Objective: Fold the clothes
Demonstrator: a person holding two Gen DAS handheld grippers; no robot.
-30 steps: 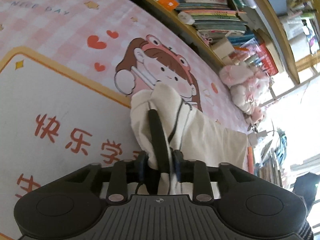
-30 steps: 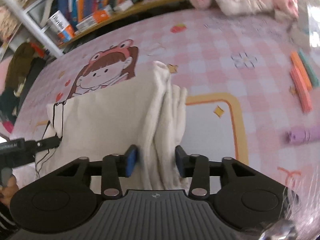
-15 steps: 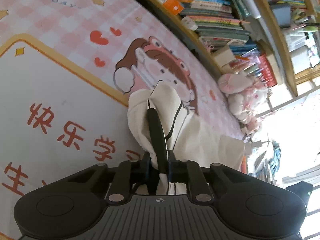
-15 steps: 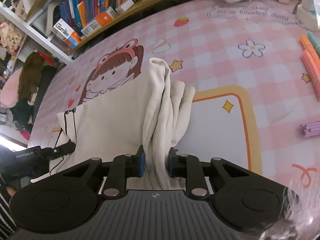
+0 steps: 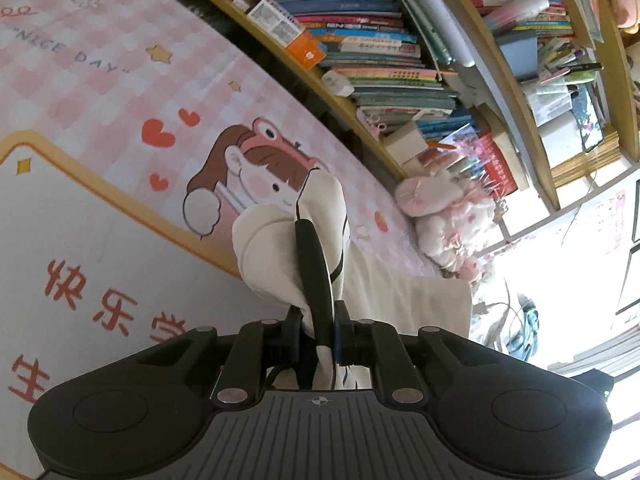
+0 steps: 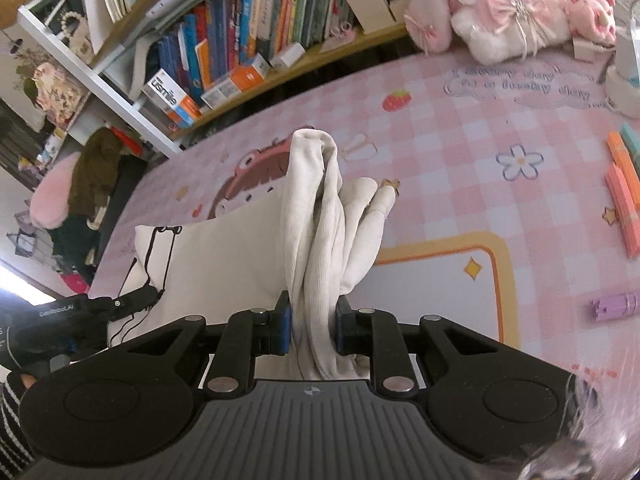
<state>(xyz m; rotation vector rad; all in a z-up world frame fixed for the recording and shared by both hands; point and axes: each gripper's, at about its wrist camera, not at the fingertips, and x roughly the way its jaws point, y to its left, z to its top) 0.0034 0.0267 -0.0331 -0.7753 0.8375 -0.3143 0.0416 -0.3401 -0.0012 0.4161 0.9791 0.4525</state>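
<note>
A cream garment with black line print lies partly on the pink checked mat. My left gripper is shut on one bunched end of it, a black strip of the print running up between the pads. In the right wrist view my right gripper is shut on the other end, where ribbed folds of the cream garment stand up above the jaws. The left gripper shows there at the lower left, pinching the printed corner. The cloth hangs lifted between both.
A low wooden shelf full of books runs along the mat's far side. Pink and white plush toys sit at its end. Orange and pink sticks and a purple bundle lie on the mat at right. A striped sleeve shows lower left.
Both grippers closed on the garment's ends, then rose, lifting the cloth off the mat. More of the bookshelf has come into both views.
</note>
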